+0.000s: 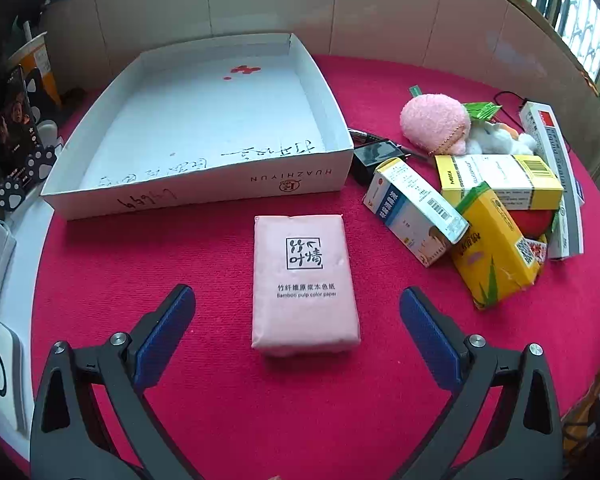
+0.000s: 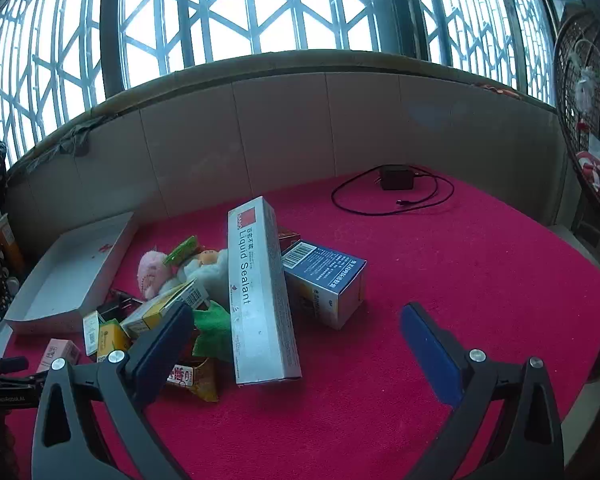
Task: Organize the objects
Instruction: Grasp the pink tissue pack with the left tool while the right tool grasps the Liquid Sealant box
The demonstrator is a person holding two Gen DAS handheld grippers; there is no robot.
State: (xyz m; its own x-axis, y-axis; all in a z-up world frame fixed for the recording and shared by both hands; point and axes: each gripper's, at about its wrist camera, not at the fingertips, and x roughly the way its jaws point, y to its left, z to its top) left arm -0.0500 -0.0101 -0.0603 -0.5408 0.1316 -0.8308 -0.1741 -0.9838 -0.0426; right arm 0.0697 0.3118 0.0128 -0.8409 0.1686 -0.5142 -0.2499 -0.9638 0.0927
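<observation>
In the left wrist view, our left gripper (image 1: 296,320) hangs tilted down over the red worktop (image 1: 180,280) with its fingers (image 1: 168,332) spread as wide as they go and nothing between the pads. The pink tissue pack (image 1: 305,280) lies flat straight ahead, its near end between the two finger lines but not touched. We judge the step in hand to be the approach to this first pick: the next move calls for us to come down squarely over the pack, close across its short width, and carry it up and left. The white cardboard tray (image 1: 328,120) sits just beyond the pack; it holds no objects, only handwriting and a red mark on its floor. To the right lies the unsorted heap: a blue-and-white medicine box (image 1: 414,210), a yellow box (image 1: 500,178), a yellow tissue pack (image 1: 496,252) and a pink plush toy (image 1: 436,122).

In the right wrist view, our right gripper (image 2: 296,340) is likewise fully open and holds nothing. A long liquid sealant box (image 2: 258,292) leans on the heap just ahead of it, touching a dark blue box (image 2: 332,284). The tray (image 2: 112,256) shows at far left, still unfilled, so we take the sorting as not yet started. A black charger with its cable (image 2: 396,178) lies well apart near the back wall.
</observation>
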